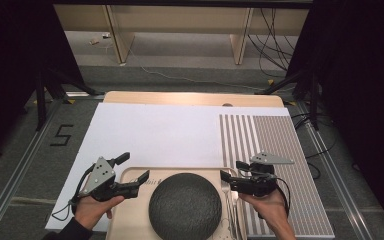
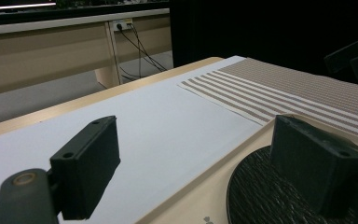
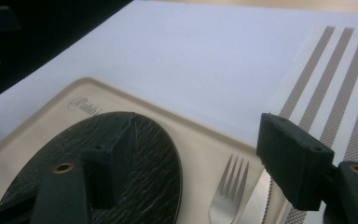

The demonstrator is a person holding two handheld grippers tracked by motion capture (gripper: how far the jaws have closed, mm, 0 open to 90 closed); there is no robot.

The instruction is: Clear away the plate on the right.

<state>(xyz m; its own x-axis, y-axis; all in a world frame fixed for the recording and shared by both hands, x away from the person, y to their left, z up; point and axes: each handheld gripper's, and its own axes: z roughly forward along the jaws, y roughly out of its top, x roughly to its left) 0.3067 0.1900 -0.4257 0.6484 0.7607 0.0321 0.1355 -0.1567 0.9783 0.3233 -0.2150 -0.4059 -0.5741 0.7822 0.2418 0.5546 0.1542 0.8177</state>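
A beige tray [image 1: 129, 220] lies at the near edge of the table with a dark round plate [image 1: 185, 205] on it. A fork [image 1: 225, 192] and a knife [image 3: 256, 201] lie along the tray's right side. My left gripper [image 1: 134, 170] hovers at the tray's left rim, its jaws wide apart and empty. In the left gripper view they [image 2: 200, 163] straddle the plate's [image 2: 261, 198] edge and the tray [image 2: 191, 200]. My right gripper [image 1: 231, 170] is open over the tray's right side. In the right gripper view the fork [image 3: 228, 186] lies below and between its jaws [image 3: 203, 154], untouched.
A white sheet [image 1: 155, 135] covers the table's left and middle, and a striped mat [image 1: 275, 150] covers the right. The wooden table edge [image 1: 190, 97] runs along the back. Beyond it are floor, cables and dark stands.
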